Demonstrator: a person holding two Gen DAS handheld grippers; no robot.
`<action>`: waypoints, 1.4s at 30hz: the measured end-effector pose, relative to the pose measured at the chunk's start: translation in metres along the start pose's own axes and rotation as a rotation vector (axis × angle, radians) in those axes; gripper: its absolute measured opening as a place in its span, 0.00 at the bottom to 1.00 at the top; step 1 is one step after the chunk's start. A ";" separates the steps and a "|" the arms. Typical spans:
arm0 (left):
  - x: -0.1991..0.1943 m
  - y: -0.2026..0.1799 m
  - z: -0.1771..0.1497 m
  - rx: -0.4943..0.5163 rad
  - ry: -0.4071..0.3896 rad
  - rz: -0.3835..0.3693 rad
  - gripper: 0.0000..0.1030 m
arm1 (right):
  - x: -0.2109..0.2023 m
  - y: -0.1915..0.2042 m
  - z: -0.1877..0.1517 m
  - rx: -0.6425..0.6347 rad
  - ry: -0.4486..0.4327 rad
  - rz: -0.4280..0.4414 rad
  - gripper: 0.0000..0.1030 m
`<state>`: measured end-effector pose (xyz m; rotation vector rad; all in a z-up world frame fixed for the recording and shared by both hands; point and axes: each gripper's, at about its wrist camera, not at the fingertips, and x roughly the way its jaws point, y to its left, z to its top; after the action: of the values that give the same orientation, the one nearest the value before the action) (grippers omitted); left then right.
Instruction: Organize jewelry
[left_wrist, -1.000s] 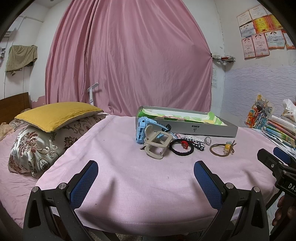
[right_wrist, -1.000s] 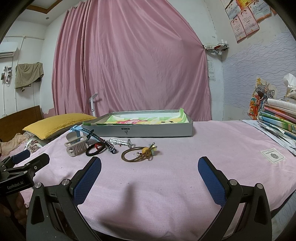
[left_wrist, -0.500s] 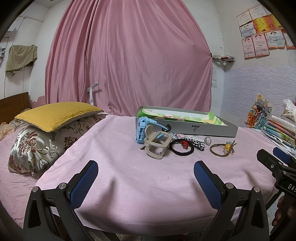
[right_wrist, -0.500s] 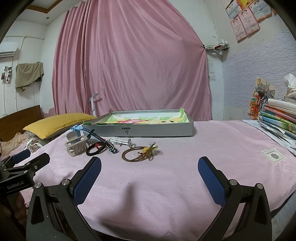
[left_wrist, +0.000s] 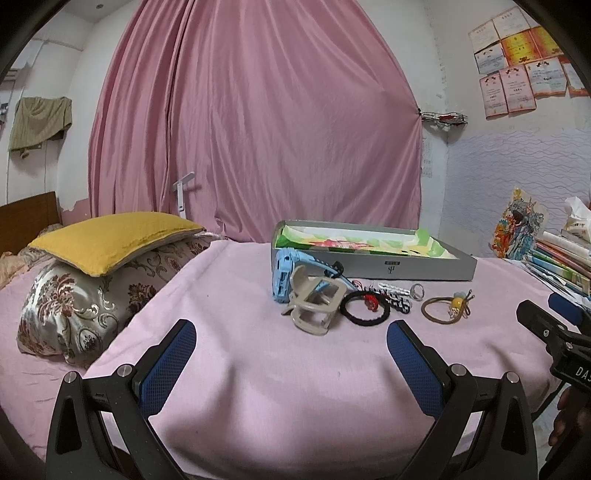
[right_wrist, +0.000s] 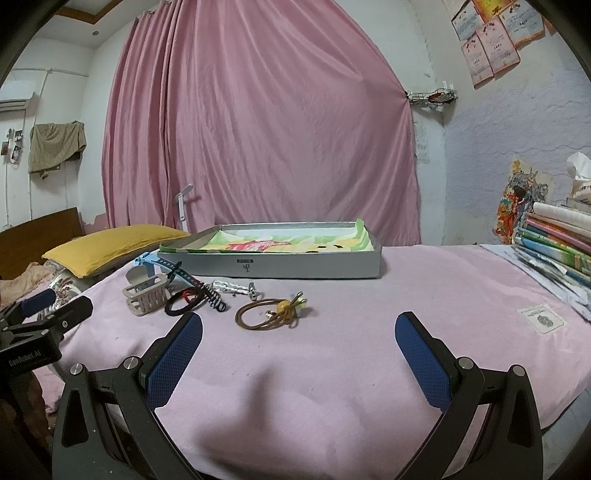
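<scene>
1. Nothing on the bed is shifting since a second ago; only the right gripper's (right_wrist: 299, 334) view is creeping slightly nearer the pile.
2. Spreading under everything is the pink bedspread (left_wrist: 229, 295), and the grey tray (right_wrist: 280, 264) is sitting at its far side, lined with a bright printed paper and holding no jewelry that I can see.
3. Lying loose just in front of the tray are the pieces: a blue watch (left_wrist: 282, 275), a beige claw clip (left_wrist: 314, 306) leaning on it, a black hair tie (left_wrist: 364, 309) with a red charm, a checkered cord and small ring, and, a little apart, a brown hair tie (right_wrist: 271, 314) with a yellow bead.
4. Both sets of tongs are standing spread and empty; the left gripper (left_wrist: 291, 347) is hovering short of the clip.
5. Judging by this, sorting is only starting: the next move is calling for a forward reach and a low pinch on one thin band.
6. Right wrist is showing the tray's lining and the brown tie clearly; left wrist is showing the watch face and the overlapping clip better.
</scene>
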<state>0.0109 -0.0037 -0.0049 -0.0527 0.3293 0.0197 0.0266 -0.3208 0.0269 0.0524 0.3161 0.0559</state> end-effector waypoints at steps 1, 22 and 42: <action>0.001 0.000 0.001 0.002 -0.001 0.000 1.00 | 0.001 -0.001 0.002 -0.004 -0.003 -0.005 0.99; 0.070 0.010 0.039 -0.038 0.209 -0.138 0.91 | 0.064 -0.004 0.044 -0.011 0.141 0.097 0.94; 0.117 0.000 0.044 -0.019 0.442 -0.206 0.51 | 0.137 0.004 0.030 0.031 0.504 0.135 0.42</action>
<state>0.1359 -0.0001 -0.0010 -0.1101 0.7639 -0.1956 0.1660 -0.3091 0.0136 0.0906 0.8175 0.1995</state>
